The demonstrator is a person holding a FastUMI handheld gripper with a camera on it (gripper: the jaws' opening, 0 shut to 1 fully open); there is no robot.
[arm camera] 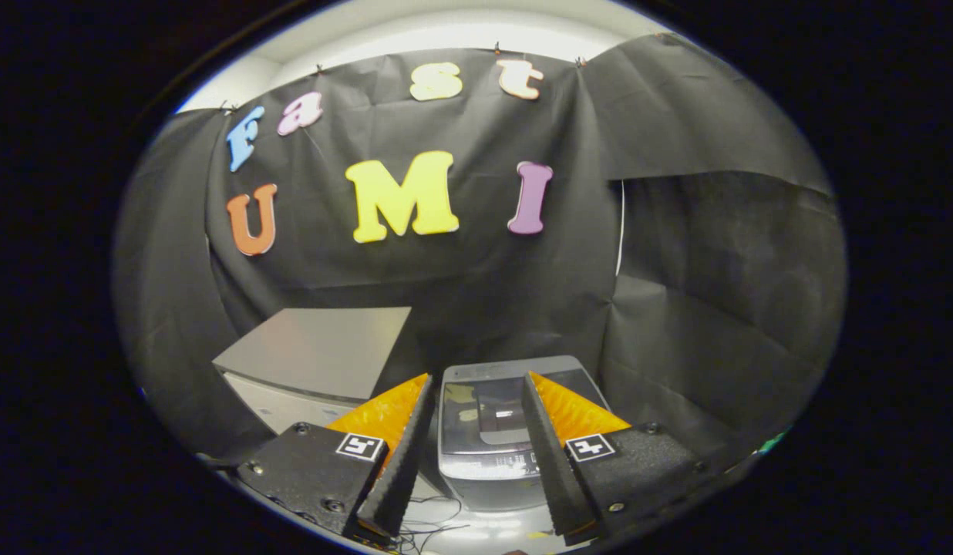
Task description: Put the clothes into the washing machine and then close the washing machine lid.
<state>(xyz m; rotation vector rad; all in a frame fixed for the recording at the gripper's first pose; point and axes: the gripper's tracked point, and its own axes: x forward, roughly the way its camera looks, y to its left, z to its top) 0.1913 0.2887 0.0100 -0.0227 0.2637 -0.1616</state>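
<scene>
Two fingers of my gripper [476, 393] stand spread apart with nothing between them; they touch nothing and hang above the scene. Each finger base carries a small square black-and-white marker tag; I can read no brand or word on it.

Between the fingers and just beyond them I see the washing machine [507, 443], a small grey top-loader, looked down on from its front. Its long axis runs away from me toward the black cloth wall. The lid [501, 408] is dark and glassy and lies flat, shut, catching reflections. The control strip [498, 465] on the near edge bears small print too fine for me to read.

Left of the machine stands a grey box-like unit [318, 351] with a flat top. Thin cables [430, 528] lie on the pale floor under the fingers.
</scene>
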